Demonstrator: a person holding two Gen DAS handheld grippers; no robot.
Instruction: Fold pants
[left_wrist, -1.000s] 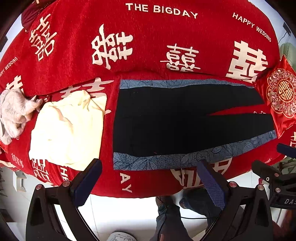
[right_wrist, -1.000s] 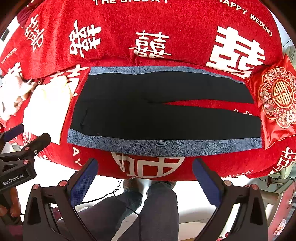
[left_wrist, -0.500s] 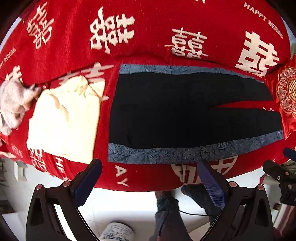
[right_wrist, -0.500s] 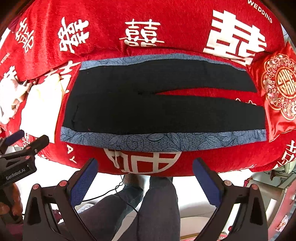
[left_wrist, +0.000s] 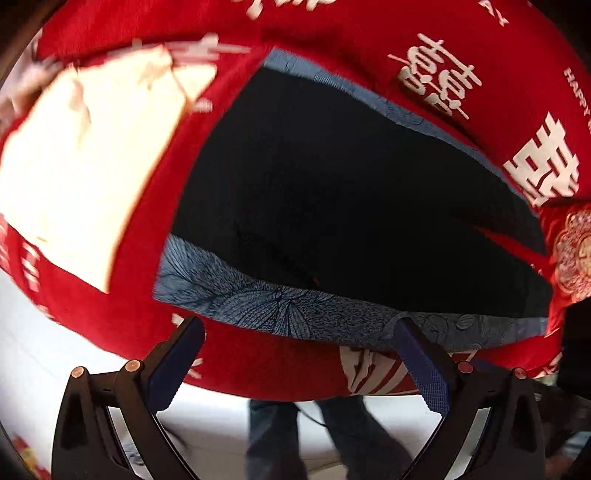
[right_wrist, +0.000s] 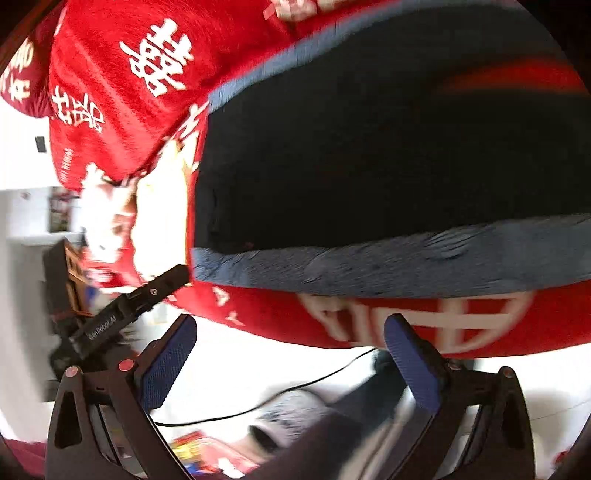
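Black pants (left_wrist: 351, 192) with blue-grey patterned side bands lie flat on a red blanket (left_wrist: 140, 288), waist to the left, legs to the right. My left gripper (left_wrist: 295, 339) is open and empty, just in front of the near blue band (left_wrist: 280, 310) by the waist end. My right gripper (right_wrist: 290, 332) is open and empty, below the bed's near edge, short of the pants (right_wrist: 369, 155). The left gripper's tip (right_wrist: 162, 284) shows in the right wrist view near the waist corner.
A folded cream garment (left_wrist: 85, 158) lies left of the pants, also in the right wrist view (right_wrist: 162, 218). A red embroidered cushion (left_wrist: 572, 254) sits at the right. White floor, a cable (right_wrist: 295, 387) and the person's legs (left_wrist: 325, 435) are below.
Both grippers have moved in close to the bed's near edge and tilted. The left one now reaches the near blue band by the waist; the right has swung left toward the waist end.
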